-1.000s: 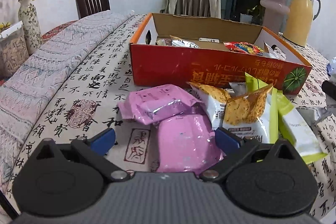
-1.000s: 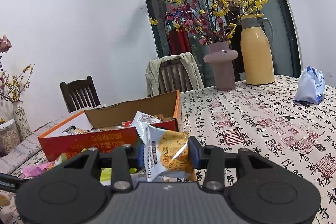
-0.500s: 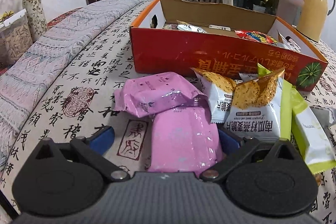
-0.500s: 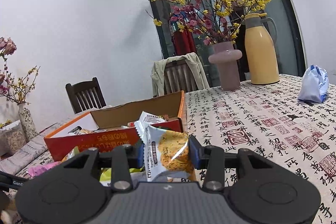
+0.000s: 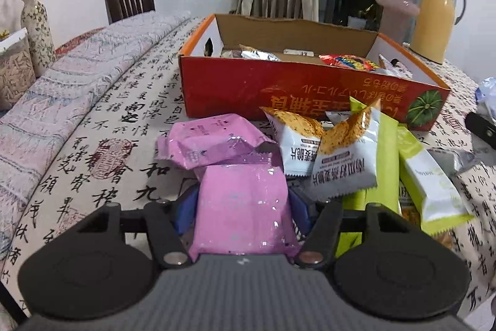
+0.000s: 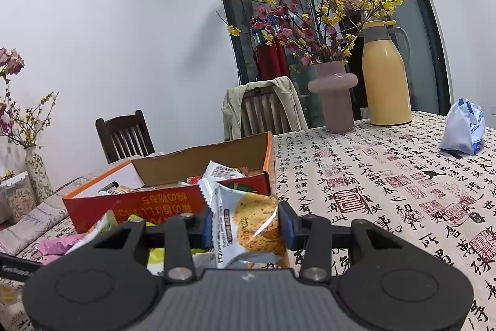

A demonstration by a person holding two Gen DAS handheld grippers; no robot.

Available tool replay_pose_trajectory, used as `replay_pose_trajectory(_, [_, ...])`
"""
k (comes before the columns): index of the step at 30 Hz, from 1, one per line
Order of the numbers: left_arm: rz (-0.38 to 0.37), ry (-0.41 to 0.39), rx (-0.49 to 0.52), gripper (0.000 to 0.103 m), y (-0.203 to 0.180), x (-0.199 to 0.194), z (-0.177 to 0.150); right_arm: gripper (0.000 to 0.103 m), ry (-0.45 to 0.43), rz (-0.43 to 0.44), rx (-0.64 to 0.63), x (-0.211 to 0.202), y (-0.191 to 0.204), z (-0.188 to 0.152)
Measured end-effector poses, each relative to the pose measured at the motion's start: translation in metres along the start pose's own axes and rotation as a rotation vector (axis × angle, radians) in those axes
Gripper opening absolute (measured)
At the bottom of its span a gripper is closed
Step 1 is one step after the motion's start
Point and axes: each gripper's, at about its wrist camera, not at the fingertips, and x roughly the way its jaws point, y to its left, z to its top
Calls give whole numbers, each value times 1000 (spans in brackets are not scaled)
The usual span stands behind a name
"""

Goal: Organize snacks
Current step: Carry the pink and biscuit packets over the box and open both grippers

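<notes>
The step in hand is a pickup from the loose pile in front of the orange box [image 5: 310,89]. In the left wrist view the left gripper [image 5: 243,207] has its blue fingers [image 5: 186,211] either side of a pink snack packet [image 5: 241,207] at lower centre of the frame, and the jaws are closing on it; the pads look to be at the packet's edges, though how firmly they press I cannot tell. The packet lies flat on the tabletop [image 5: 102,145], its long axis running up the frame, away from the camera toward the box, with its far end tucked under a second pink packet [image 5: 210,145] that lies crosswise.

In the right wrist view the right gripper [image 6: 245,225] has its fingers drawn narrow, pinching a white cracker packet [image 6: 251,225] at lower centre. That packet stands roughly upright, long axis vertical, top seal tilted toward upper left, in front of the box's near right corner.

Next, as I judge it, the left grip should finish closing, then lift clear of the overlapping packet before carrying to the box; the right packet needs only a short move over the rim.
</notes>
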Motion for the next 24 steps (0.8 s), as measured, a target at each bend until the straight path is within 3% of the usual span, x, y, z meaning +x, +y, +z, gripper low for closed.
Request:
replay_pose_trajectory(11, [-57,-203,25,63,15,-63,-15,41,-10,-9,-18,-4,2,0])
replay_pose_trajectory(24, [-91,-338,38,63,3,-71,31,41,-48,26,-70,-10,29,26])
